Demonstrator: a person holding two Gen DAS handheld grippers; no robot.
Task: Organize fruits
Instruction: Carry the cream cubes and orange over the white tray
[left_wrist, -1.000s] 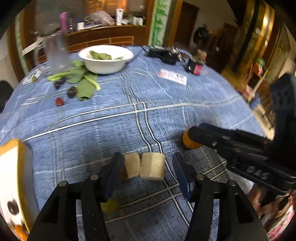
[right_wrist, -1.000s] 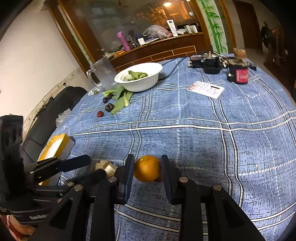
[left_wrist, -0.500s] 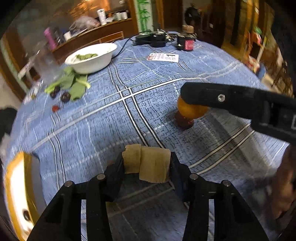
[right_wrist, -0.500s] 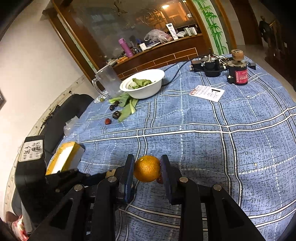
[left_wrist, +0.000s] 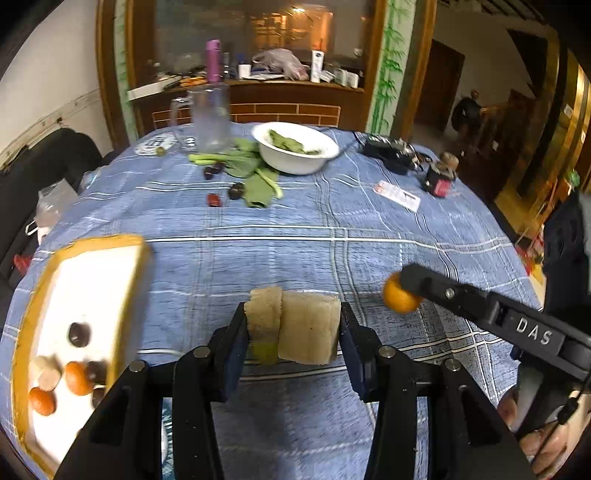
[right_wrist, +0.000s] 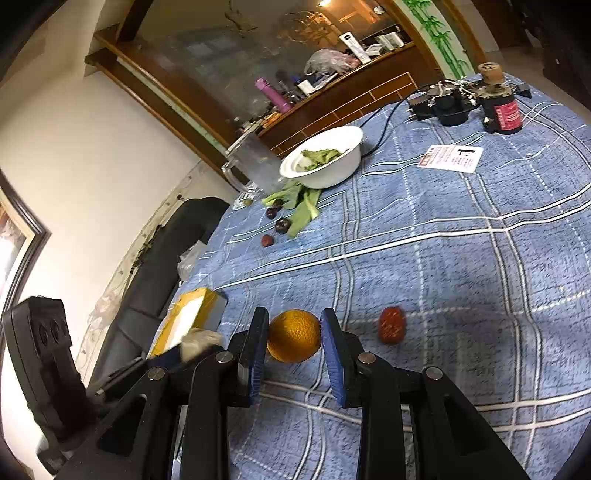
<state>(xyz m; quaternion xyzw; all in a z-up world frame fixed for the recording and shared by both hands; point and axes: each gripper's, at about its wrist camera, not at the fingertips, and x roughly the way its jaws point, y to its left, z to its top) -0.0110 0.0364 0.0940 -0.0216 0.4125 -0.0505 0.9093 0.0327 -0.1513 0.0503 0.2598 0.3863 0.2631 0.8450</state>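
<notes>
My left gripper (left_wrist: 293, 325) is shut on two pale beige fruit chunks (left_wrist: 295, 325), held above the blue checked tablecloth. A yellow-rimmed white tray (left_wrist: 92, 280) lies at the left with several small oranges, dark fruits and a pale chunk in it. My right gripper (right_wrist: 293, 338) is shut on an orange (right_wrist: 293, 340), lifted off the cloth; the orange also shows in the left wrist view (left_wrist: 400, 297). A red date (right_wrist: 391, 325) lies on the cloth just right of it. The tray shows in the right wrist view (right_wrist: 188, 317) at the left.
A white bowl (left_wrist: 299, 147) of greens stands at the back, with loose leaves (left_wrist: 255, 181) and dark fruits (left_wrist: 235, 191) before it. A clear jug (left_wrist: 208, 118), a card (left_wrist: 397, 192), a small red bottle (right_wrist: 498, 107) and black devices (left_wrist: 388, 151) lie farther back.
Both grippers have lifted with their loads. The left one has swung left, bringing the tray into fuller view. The red date under the orange is now uncovered.
</notes>
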